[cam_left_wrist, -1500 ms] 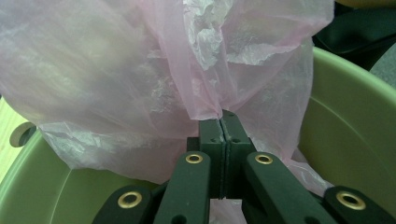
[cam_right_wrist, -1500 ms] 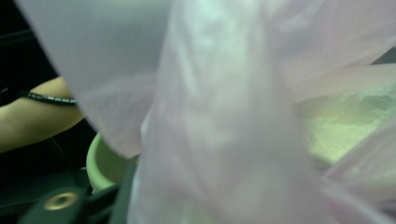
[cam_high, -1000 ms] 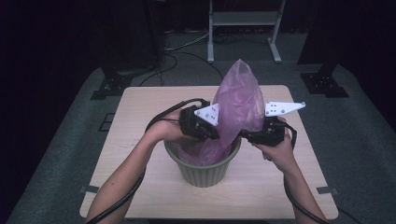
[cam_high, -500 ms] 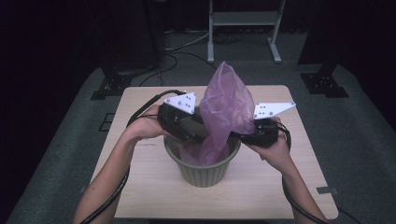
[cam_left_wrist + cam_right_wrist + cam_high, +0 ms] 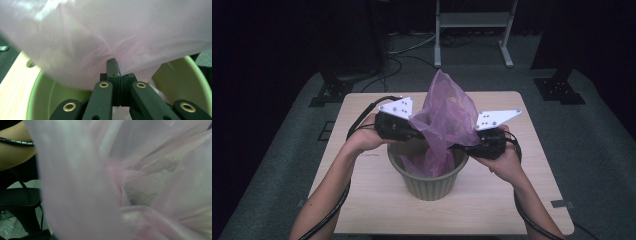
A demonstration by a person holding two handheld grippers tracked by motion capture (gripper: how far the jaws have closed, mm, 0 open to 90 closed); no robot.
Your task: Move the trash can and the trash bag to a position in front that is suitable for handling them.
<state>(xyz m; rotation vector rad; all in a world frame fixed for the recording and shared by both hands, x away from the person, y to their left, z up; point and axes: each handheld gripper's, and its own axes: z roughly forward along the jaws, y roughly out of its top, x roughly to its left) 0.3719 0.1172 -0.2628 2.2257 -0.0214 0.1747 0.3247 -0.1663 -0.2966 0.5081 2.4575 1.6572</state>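
Pink plastic bag [image 5: 140, 182] up close — a forearm [image 5: 15, 147] behind.

Each black hand-held gripper [image 5: 416, 134] carries a dotted grey triangular plate, brass-ringed jaw links and a black cable

A thin, translucent pink plastic bag [image 5: 444, 117] stands crumpled and puffed up between the left tongs [image 5: 419, 134] and the right tongs [image 5: 458, 146], its peak rising above both. Each pair is clamped on a fold of its film at either side. Its lower part hangs into a round, ribbed olive-green pot [image 5: 428, 181] just below the tongs.
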